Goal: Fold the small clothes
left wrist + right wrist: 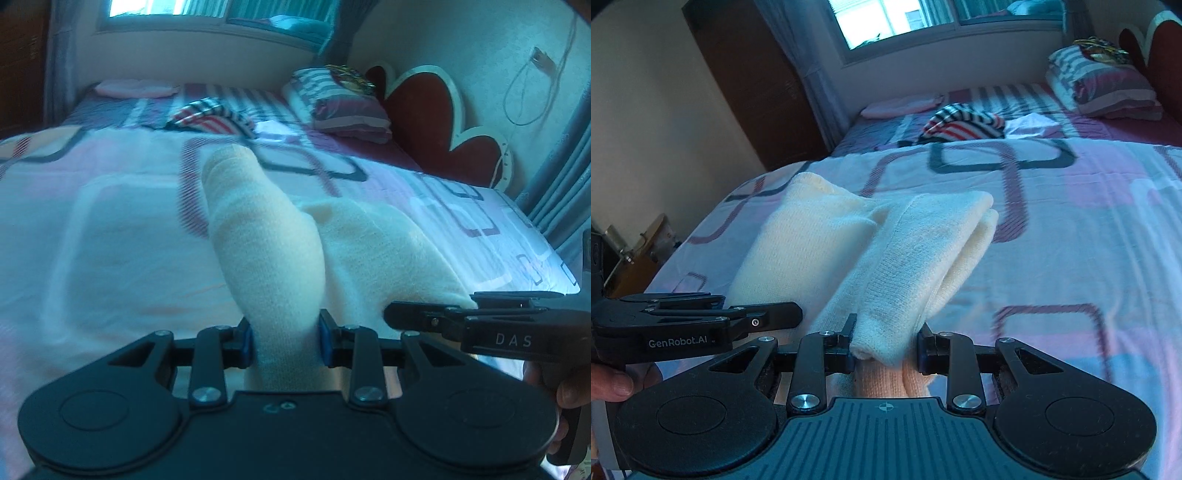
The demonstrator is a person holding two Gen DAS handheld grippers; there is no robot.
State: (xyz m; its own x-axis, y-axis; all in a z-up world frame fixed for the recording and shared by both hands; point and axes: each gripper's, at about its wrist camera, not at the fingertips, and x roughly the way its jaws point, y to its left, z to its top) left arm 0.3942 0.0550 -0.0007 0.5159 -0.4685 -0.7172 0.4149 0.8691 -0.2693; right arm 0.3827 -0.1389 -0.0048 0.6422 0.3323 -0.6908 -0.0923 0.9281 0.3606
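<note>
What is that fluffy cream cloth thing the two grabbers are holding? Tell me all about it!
The cream garment looks like soft, ribbed knit, pale yellow-white with no pattern. It lies on the patterned bedspread, stretching away from the cameras in two long folded or rolled sections side by side. The left gripper pinches one section's near end, and the right gripper pinches the other's. Both near ends are lifted slightly; the far ends rest on the bed.
</note>
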